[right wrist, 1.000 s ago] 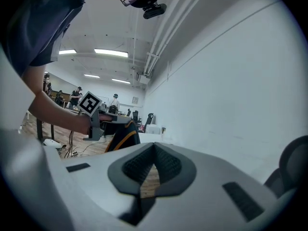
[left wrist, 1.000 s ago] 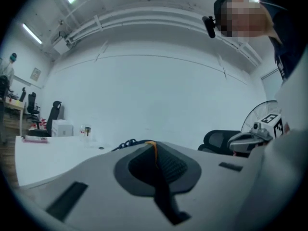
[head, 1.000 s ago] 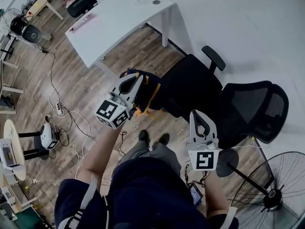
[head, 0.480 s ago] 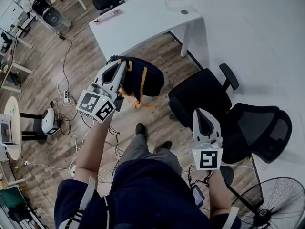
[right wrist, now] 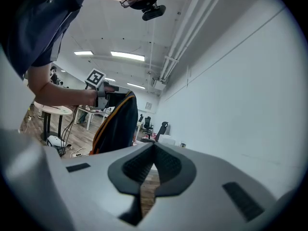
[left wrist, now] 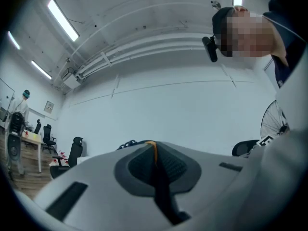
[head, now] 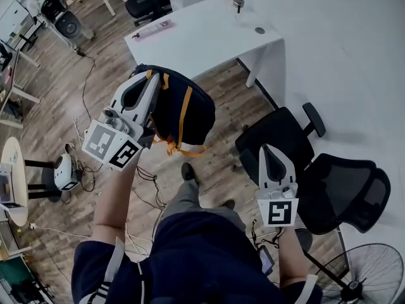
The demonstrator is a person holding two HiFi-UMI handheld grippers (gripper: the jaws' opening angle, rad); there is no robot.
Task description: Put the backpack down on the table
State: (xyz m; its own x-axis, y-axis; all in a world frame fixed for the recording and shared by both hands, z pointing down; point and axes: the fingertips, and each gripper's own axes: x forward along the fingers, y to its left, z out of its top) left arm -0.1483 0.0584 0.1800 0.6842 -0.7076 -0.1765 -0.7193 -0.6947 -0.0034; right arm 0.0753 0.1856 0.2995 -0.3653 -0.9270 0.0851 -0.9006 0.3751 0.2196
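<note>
Two grippers share the head view: the left gripper [head: 150,81] is raised with the backpack [head: 186,106], dark with orange straps, hanging from its tip. The backpack is in the air above the wooden floor [head: 224,90], clear of the white table [head: 209,33] that stands just beyond it. The right gripper [head: 268,151] is held lower, over a black office chair [head: 278,132], and carries nothing. A fan [head: 373,271] shows at the bottom right corner. From the left gripper view, the jaws are pressed together on an orange strap [left wrist: 152,150] of the backpack, and a dark bit of the bag peeks just past their tip. From the right gripper view, that gripper's jaws meet at the tip with nothing between them. Beyond them the backpack hangs upright off the floor, gathered under the left gripper. That gripper's marker cube [right wrist: 95,77] shows above the bag at the end of the person's outstretched forearm.
</note>
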